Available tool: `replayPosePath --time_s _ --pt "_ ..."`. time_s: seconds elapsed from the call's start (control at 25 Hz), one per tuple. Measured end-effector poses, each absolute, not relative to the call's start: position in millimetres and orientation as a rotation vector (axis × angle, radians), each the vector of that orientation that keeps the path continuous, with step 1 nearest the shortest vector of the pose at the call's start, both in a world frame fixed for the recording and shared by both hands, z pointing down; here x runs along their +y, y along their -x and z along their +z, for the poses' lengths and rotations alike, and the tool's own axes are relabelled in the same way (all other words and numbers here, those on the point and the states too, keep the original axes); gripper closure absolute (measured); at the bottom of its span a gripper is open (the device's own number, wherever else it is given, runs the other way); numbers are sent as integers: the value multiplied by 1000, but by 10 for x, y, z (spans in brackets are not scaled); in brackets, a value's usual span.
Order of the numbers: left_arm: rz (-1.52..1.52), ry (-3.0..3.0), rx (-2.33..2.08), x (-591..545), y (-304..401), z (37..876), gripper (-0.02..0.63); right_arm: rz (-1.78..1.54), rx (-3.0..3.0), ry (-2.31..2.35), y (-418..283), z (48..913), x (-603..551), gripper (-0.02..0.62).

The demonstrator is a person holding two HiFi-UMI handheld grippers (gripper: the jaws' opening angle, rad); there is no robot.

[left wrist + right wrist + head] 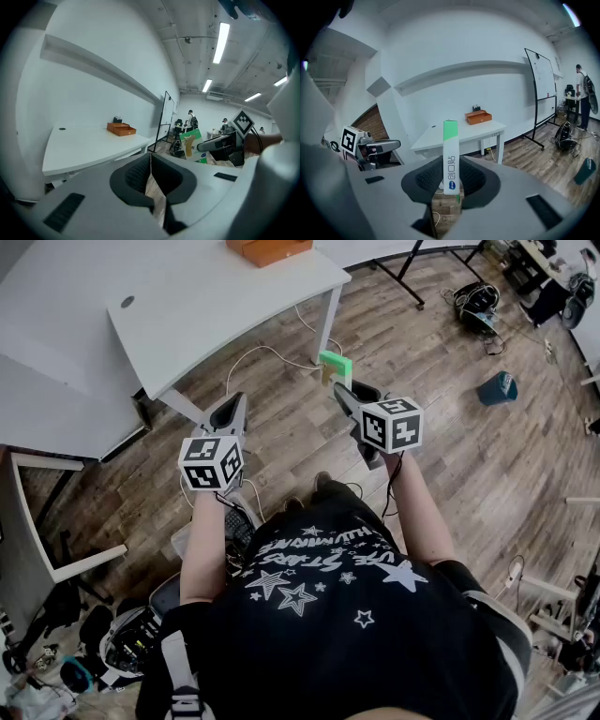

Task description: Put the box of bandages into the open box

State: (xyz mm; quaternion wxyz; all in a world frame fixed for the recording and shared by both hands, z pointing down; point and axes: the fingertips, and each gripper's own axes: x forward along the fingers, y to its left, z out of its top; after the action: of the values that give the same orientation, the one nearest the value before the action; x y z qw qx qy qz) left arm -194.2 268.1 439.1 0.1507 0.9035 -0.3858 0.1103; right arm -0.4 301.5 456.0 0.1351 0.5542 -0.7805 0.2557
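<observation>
Black star-printed shirt [328, 615] and two bare forearms fill the bottom of the head view, each hand holding a gripper out over a wood floor [450, 456]. Right gripper [341, 390] has its jaws clamped on either side of the green-and-white bandage box [333, 366], which stands upright in the air, well short of the white tabletop [206, 296]. Left gripper [231, 412] hangs beside it, jaws pressed together on nothing. Orange open box [269, 248] sits at the tabletop's far edge, well apart from both grippers. For a clean carry, the person likely needs to step closer, hold the clamp firm, and lower the bandage box inside the open box's walls before releasing.
</observation>
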Motion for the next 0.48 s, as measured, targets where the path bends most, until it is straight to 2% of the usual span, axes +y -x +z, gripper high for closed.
replayPosePath --time_s 0.48 --pt "295 -2577 -1103 2705 2089 4440 581 724 -2242 -1601 118 4567 3066 482"
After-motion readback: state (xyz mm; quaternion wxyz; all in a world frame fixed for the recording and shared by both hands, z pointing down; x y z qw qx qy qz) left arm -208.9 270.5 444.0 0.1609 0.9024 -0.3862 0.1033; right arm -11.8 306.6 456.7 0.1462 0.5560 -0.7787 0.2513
